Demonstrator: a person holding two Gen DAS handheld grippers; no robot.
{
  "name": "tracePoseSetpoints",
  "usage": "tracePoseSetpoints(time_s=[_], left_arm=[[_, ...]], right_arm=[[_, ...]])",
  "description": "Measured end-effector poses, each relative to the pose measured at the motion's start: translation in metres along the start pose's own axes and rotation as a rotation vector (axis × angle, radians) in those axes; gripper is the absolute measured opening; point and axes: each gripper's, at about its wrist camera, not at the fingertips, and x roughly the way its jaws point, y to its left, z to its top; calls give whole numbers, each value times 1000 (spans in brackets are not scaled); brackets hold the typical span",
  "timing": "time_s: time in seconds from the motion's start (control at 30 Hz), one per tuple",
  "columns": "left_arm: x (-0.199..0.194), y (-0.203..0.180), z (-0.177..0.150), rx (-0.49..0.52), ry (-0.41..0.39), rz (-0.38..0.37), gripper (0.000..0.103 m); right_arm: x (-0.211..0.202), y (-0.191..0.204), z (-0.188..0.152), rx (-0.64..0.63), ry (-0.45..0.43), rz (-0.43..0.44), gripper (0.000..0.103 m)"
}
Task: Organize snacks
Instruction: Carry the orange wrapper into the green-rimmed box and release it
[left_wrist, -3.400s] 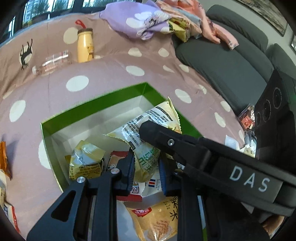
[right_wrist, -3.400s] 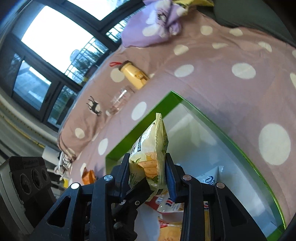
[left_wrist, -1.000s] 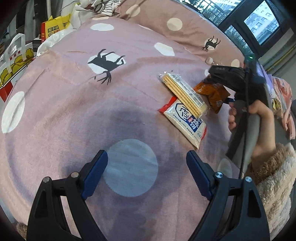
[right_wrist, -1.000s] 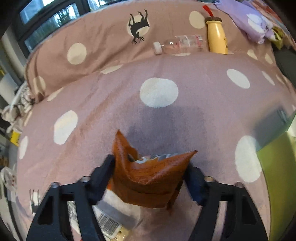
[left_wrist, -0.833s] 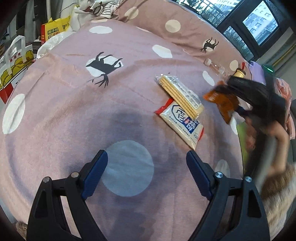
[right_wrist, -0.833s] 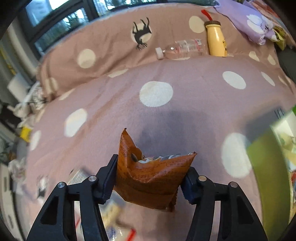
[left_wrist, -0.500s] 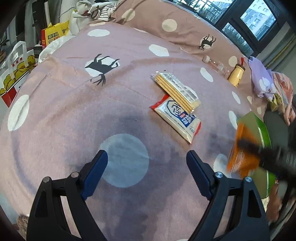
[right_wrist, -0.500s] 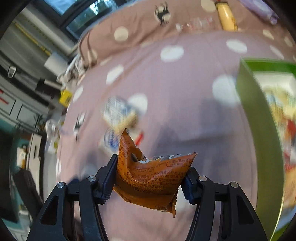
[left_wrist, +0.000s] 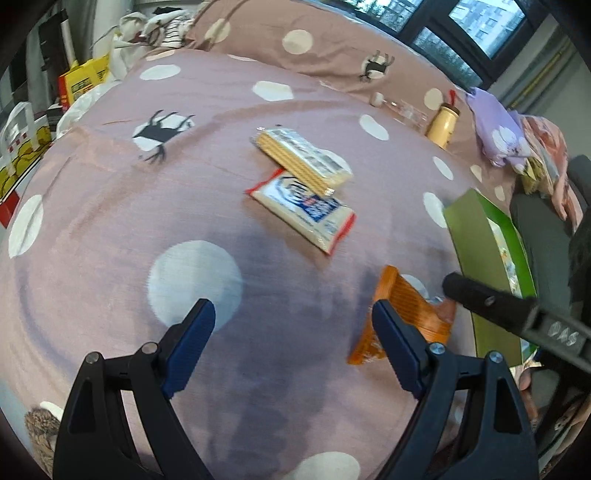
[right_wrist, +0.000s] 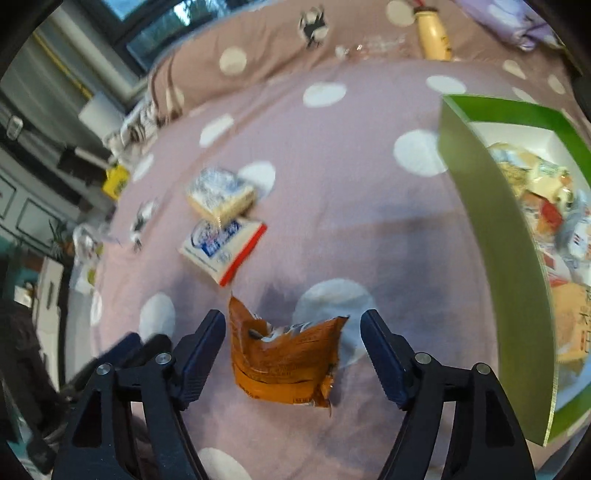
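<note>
Right gripper (right_wrist: 291, 350): jaws opening, orange snack packet (right_wrist: 284, 363) loose between them, green box (right_wrist: 495, 236) at frame right. Left gripper (left_wrist: 291, 347): I hold it wide, empty.

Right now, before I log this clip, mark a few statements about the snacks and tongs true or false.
1. The orange snack packet sits inside the green box. False: it is outside, between the opening right tongs.
2. The wafer pack overlaps the white cracker packet. True.
3. The left tongs grip a packet. False: they are open and empty.
4. The green box already holds snacks. True.
</note>
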Motion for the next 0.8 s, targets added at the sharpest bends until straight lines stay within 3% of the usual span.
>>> tracePoseSetpoints(time_s=[0.13,0.33,0.57,0.8], left_arm=[[11,-16,-3,19,35,-49,87],[28,-44,-10,80,84,-128,87],[38,-61,-8,106,107,-171,87],[45,-74,-6,138,118,-186,86]], right_arm=[[-13,-19,-2,84,-37,118,76],[-8,-25,-8,131,-17,195,76],[13,-29,-13,130,28,181,76],[25,-37,-12,157,47,221,76]])
